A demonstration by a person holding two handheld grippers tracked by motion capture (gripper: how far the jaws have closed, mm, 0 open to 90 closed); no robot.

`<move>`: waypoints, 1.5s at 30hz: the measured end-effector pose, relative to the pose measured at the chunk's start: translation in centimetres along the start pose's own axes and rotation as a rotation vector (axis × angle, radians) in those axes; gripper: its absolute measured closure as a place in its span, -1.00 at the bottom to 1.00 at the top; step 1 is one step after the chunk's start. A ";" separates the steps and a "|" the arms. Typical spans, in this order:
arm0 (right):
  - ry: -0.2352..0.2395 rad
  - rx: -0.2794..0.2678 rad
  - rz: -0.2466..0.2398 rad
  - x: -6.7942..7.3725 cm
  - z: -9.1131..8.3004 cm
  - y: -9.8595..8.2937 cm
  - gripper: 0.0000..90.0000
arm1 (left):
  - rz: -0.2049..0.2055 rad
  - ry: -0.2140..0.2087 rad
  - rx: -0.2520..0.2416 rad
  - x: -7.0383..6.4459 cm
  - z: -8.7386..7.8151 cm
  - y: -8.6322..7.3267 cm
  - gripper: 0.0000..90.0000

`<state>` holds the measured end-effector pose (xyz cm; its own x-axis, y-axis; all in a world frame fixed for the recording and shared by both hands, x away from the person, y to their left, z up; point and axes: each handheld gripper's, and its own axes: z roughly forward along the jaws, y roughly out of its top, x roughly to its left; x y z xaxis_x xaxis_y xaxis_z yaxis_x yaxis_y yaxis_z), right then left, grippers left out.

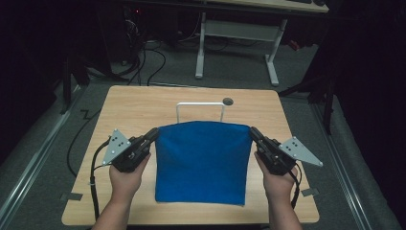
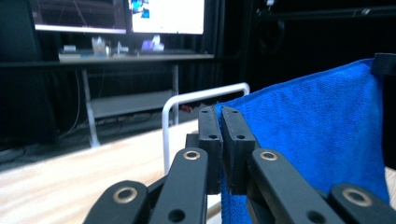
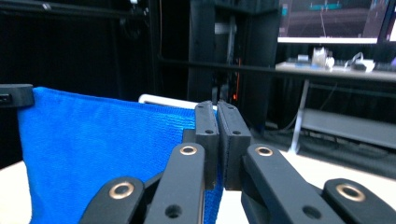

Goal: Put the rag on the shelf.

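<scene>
A blue cloth [image 1: 201, 163] hangs stretched above the wooden table [image 1: 134, 108], held by its two upper corners. My left gripper [image 1: 153, 132] is shut on the cloth's upper left corner. My right gripper [image 1: 252, 131] is shut on its upper right corner. In the left gripper view the jaws [image 2: 221, 112] pinch the blue cloth [image 2: 317, 126], which spreads off to the right. In the right gripper view the jaws [image 3: 217, 106] pinch the blue cloth [image 3: 102, 149], which spreads to the left. A white wire rack [image 1: 200, 106] stands upright just behind the cloth's top edge.
A small dark round disc [image 1: 228, 101] lies on the table beyond the rack. A white-legged desk [image 1: 239, 33] stands on the floor past the table, with cables around it. Lit monitors [image 2: 116, 16] sit at the back.
</scene>
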<state>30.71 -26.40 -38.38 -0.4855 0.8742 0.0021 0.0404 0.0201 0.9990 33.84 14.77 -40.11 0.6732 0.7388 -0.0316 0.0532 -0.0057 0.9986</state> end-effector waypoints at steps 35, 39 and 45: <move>-0.008 -0.025 -0.024 -1.9 5.6 7.3 0.97 | 0.040 0.049 0.012 5.3 5.3 7.3 0.97; -0.038 -0.013 -0.018 -3.0 6.8 8.0 0.97 | 0.036 0.067 0.047 6.6 6.5 7.8 0.97; -0.066 0.007 -0.021 -4.5 9.2 9.0 0.97 | 0.076 0.101 0.091 8.1 8.7 8.8 0.97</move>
<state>41.30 -25.73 -29.84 -0.4275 0.9037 -0.0219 0.0373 0.0419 0.9984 46.13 14.82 -31.91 0.6005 0.7978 0.0533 0.0745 -0.1222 0.9897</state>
